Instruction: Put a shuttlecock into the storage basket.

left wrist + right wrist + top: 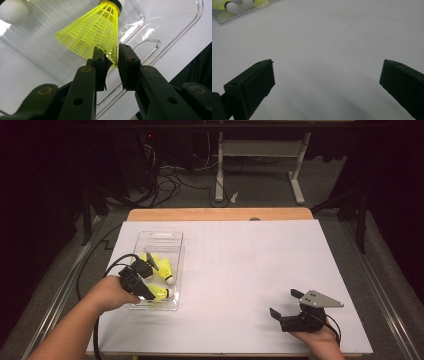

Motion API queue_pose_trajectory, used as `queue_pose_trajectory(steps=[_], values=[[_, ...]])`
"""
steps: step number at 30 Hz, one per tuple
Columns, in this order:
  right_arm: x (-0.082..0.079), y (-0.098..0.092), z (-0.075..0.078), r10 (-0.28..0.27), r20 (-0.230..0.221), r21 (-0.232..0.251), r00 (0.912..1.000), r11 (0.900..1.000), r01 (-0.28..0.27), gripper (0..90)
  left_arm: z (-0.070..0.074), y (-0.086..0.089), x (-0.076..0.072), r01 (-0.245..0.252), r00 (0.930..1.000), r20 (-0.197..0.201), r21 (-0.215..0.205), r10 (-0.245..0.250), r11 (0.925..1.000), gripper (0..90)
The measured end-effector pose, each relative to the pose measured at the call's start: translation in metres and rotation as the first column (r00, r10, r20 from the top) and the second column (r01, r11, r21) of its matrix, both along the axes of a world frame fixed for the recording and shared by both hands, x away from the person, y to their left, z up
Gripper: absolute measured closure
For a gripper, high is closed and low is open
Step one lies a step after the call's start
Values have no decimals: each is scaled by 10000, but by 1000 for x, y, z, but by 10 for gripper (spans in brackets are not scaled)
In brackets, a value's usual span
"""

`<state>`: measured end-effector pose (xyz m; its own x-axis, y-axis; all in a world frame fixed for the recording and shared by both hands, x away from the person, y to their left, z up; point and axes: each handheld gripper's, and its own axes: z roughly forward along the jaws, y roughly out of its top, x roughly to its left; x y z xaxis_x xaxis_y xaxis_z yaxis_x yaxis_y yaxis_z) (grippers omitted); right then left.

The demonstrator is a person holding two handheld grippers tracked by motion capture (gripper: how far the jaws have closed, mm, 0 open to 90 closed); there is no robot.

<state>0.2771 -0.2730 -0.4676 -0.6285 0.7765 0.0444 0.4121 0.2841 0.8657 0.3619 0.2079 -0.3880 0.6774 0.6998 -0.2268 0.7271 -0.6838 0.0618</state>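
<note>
A clear plastic tray (160, 236) at the table's left holds several yellow shuttlecocks (162, 267). My left gripper (150, 295) reaches into the tray's near end at one yellow shuttlecock (161, 293). In the left gripper view that shuttlecock (92, 35) lies on the tray floor (150, 32), cork pointing away. Its skirt rim sits in the narrow gap of my left gripper (111, 53), whose jaws stand slightly apart and do not visibly squeeze it. My right gripper (284, 302) rests open at the front right, far from the tray. Its jaws are wide apart over bare white table (327, 75).
A white sheet (250, 270) covers the table, with a wooden edge (220, 214) at the back. Another white cork (12, 11) lies in the tray to the left. The tray's corner (237, 15) with shuttlecocks (222, 5) sits far off in the right gripper view. Table legs and cables are on the floor beyond.
</note>
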Motion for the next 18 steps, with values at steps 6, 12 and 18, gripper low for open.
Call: queue_pose_trajectory(steps=[6,12,18], values=[[0,0,0,3,8,-7,10000,10000,-3,4,5,3,1,-194,9998,14,114,194,9997,712],[0,0,0,-2,8,-18,10000,10000,2,4,14,4,1,-236,9996,156,184,233,9996,658],[0,0,0,16,20,-4,10000,10000,-16,4,24,4,1,-296,9992,285,354,286,9989,626]])
